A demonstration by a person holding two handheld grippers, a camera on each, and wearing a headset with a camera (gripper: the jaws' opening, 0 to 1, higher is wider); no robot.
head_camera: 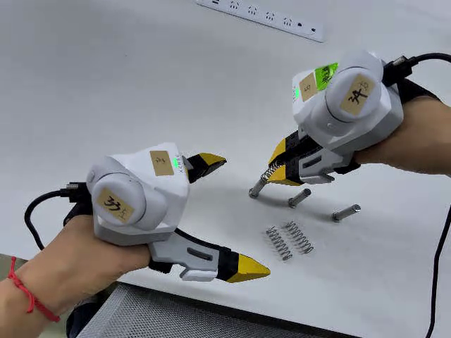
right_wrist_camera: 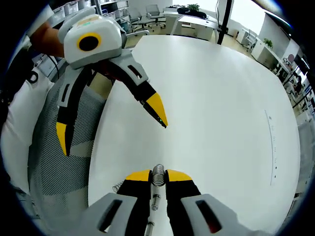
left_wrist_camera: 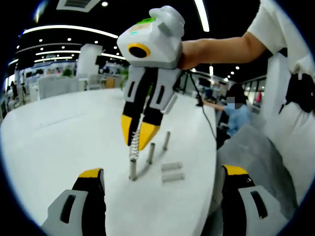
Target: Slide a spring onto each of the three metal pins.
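Observation:
My right gripper (head_camera: 272, 170) is shut on a spring (head_camera: 269, 172) and holds it over the top of the leftmost metal pin (head_camera: 258, 186). That spring (left_wrist_camera: 133, 143) stands on end right above the pin (left_wrist_camera: 133, 169) in the left gripper view. Two bare pins (head_camera: 299, 198) (head_camera: 346, 212) stand to its right. Two loose springs (head_camera: 278, 243) (head_camera: 299, 236) lie side by side in front of the pins. My left gripper (head_camera: 236, 215) is open, low at the left, nothing between its jaws. In the right gripper view my jaws pinch the spring (right_wrist_camera: 157, 170).
A white power strip (head_camera: 261, 14) lies at the far edge of the white table (head_camera: 127, 77). The table's near edge runs just below the left gripper. A black cable (head_camera: 438, 260) hangs at the right. A person's forearm (left_wrist_camera: 221, 46) reaches in behind the right gripper.

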